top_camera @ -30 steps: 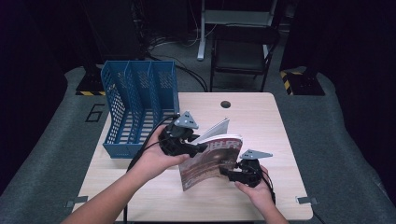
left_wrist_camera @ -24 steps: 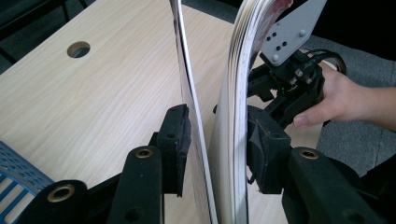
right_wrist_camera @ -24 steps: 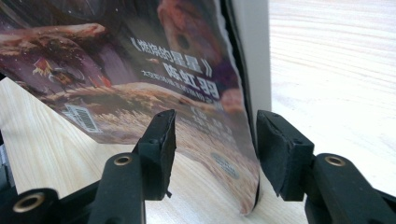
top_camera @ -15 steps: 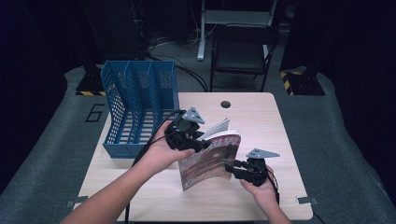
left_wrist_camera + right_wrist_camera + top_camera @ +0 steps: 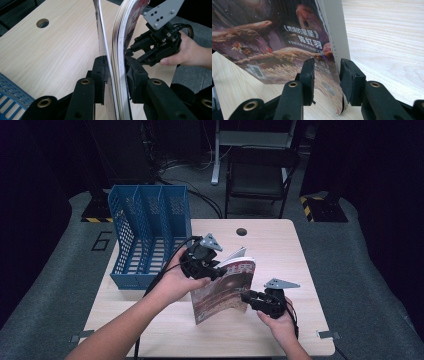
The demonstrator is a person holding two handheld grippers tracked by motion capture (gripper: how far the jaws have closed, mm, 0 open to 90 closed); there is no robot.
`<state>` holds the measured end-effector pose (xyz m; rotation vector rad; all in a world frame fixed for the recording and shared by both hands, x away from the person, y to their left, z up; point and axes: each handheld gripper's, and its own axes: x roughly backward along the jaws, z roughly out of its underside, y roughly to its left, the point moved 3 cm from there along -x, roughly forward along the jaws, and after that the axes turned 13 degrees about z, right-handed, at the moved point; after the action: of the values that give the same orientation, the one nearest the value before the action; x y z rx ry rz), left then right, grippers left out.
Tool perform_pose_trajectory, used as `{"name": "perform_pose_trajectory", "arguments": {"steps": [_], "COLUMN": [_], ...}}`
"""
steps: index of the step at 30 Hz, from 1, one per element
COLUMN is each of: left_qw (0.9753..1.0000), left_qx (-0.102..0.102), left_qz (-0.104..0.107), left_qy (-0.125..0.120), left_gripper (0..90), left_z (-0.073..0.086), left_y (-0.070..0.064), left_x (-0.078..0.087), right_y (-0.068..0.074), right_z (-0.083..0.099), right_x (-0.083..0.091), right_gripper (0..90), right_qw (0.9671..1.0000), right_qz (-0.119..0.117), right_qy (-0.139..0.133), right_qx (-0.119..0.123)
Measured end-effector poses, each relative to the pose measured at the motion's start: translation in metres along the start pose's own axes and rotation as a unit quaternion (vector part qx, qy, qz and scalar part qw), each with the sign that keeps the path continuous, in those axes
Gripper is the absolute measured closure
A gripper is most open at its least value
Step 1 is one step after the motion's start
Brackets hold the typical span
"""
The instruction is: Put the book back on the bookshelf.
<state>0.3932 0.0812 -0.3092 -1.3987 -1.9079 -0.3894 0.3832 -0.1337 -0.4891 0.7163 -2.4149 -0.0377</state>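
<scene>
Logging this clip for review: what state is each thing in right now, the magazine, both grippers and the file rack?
Magazine: held upright on edge on the table, pages slightly fanned, cover facing the person.
Left gripper: shut on the magazine's upper part, jaws either side of the pages.
Right gripper: jaws straddle the magazine's lower edge; grip not fully clear.
Blue file rack: upright on the table, compartments empty.
Table: wooden, carrying rack and magazine.
</scene>
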Motion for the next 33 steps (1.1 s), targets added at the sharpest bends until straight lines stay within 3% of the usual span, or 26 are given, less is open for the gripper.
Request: {"name": "perform_pose_trajectory", "arguments": {"steps": [14, 33], "left_qw": [0.9999, 0.9996], "left_qx": [0.011, 0.011], "left_qz": [0.0, -0.003], "left_qy": [0.01, 0.026], "left_gripper": [76.8, 83.3], "left_z": [-0.0033, -0.0045], "left_y": [0.0006, 0.0003], "left_x": [-0.0062, -0.0094], "right_y": [-0.0006, -0.0003], "right_z": [-0.0001, -0.0012], "right_x": [-0.0006, -0.0032], "right_gripper": [64.2, 64.5], "right_qw": [1.0, 0.9999], "right_qz": [-0.001, 0.002], "right_qy": [0.002, 0.0], "right_qx": [-0.003, -0.011]}}
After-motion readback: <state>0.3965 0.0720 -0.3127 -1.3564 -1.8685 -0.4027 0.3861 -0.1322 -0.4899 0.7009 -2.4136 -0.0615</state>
